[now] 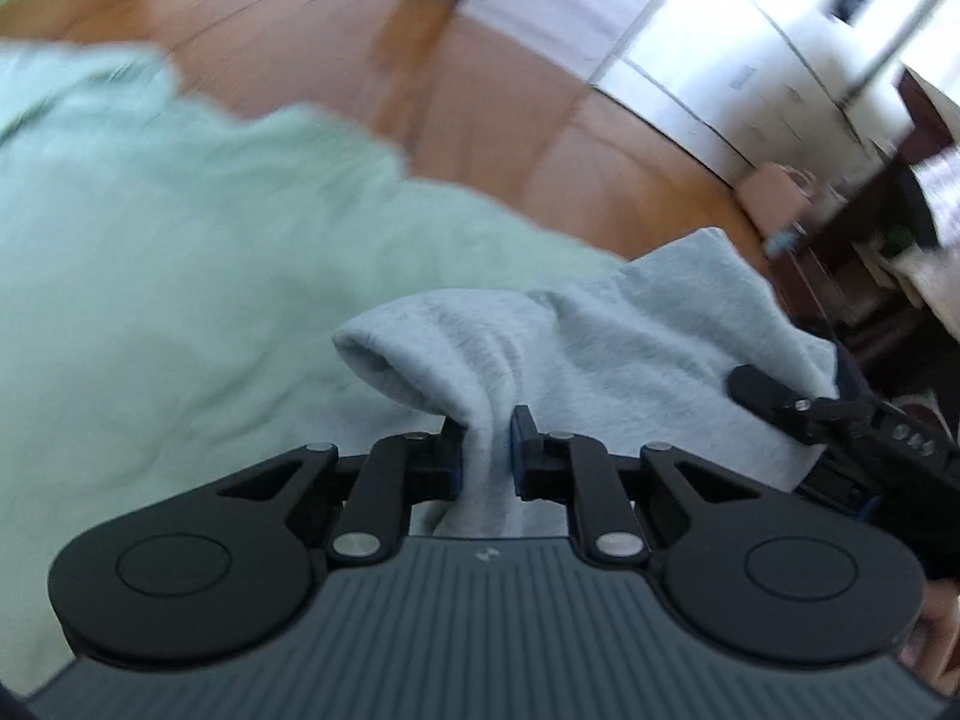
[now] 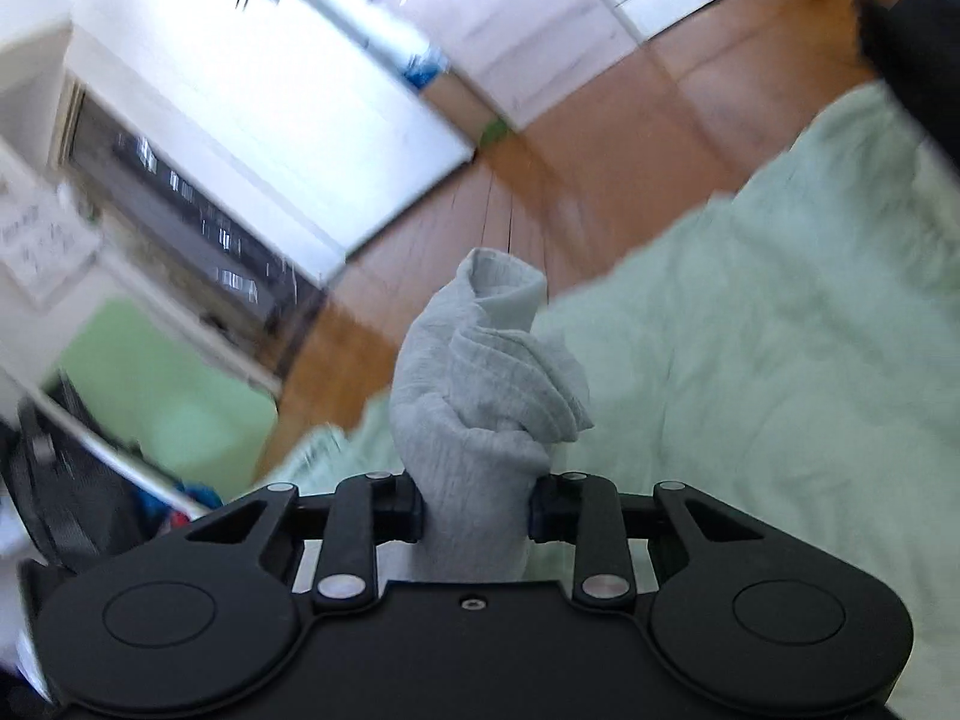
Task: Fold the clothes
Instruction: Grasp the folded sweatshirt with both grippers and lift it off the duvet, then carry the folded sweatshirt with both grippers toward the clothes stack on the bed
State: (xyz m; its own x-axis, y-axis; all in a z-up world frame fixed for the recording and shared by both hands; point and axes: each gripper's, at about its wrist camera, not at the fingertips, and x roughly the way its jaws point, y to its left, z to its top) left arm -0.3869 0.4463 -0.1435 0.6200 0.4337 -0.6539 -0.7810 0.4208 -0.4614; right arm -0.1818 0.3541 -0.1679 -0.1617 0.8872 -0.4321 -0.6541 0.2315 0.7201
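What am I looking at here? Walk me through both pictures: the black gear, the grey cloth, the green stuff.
No robot here: a person holds a two-finger gripper in each hand, and each gripper carries a wide-angle camera looking forward along its fingers. So each picture is one gripper's own view, with its black body at the bottom.

In the left camera's view, the left gripper pinches a fold of a grey sock. At the right edge you also see the right gripper at the same sock.

In the right camera's view, the right gripper clamps the bunched sock, which stands up in front of it.

Below lies a pale green sheet on a wooden floor. Both pictures are blurred.
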